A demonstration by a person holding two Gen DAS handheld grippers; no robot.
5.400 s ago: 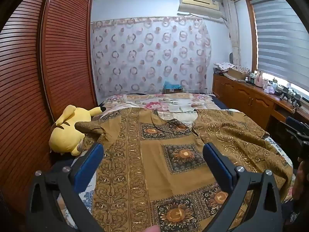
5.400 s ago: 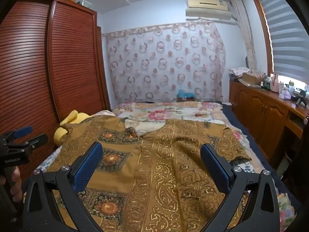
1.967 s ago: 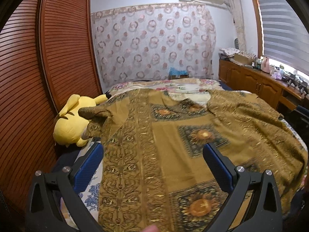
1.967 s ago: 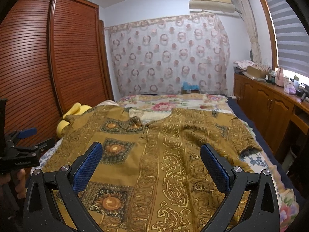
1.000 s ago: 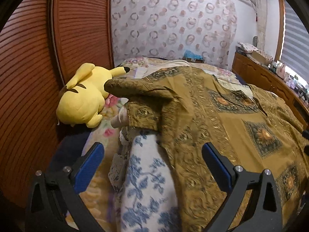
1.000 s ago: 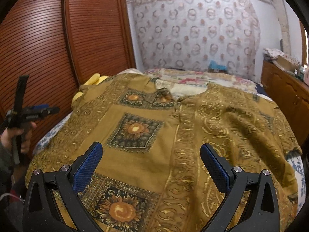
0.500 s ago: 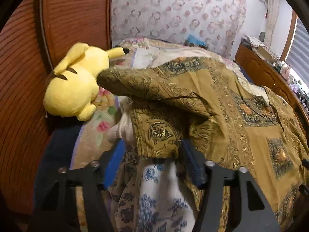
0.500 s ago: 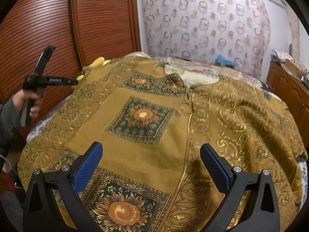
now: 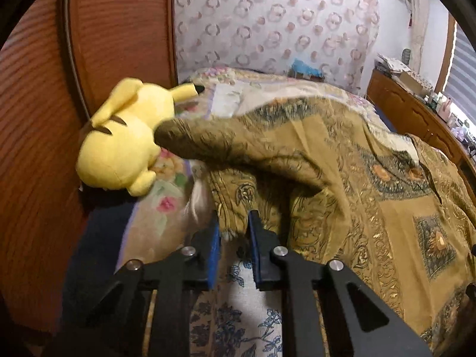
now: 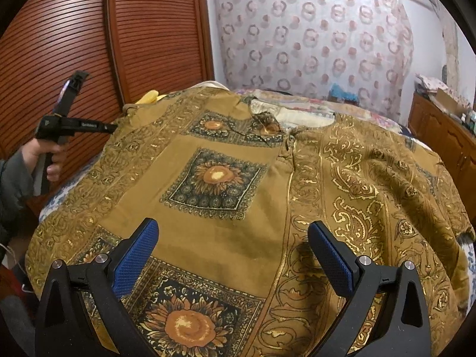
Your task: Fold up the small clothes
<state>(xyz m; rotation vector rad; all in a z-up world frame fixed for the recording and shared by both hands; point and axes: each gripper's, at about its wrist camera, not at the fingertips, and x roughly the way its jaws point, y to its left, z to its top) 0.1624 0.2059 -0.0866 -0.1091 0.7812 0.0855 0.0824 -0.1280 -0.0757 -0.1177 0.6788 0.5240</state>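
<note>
Our left gripper (image 9: 233, 232) has just closed on the sleeve cuff (image 9: 230, 208) of the gold-patterned shirt (image 10: 238, 178) spread across the bed (image 9: 166, 196) beside the Pikachu plush (image 9: 119, 139), so folding can begin. Our right gripper (image 10: 233, 255) hovers wide open, empty.

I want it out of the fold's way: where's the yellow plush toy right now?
In the left wrist view the yellow plush toy lies upper left on the bed's far edge against the wooden wardrobe, touching the shirt sleeve.
</note>
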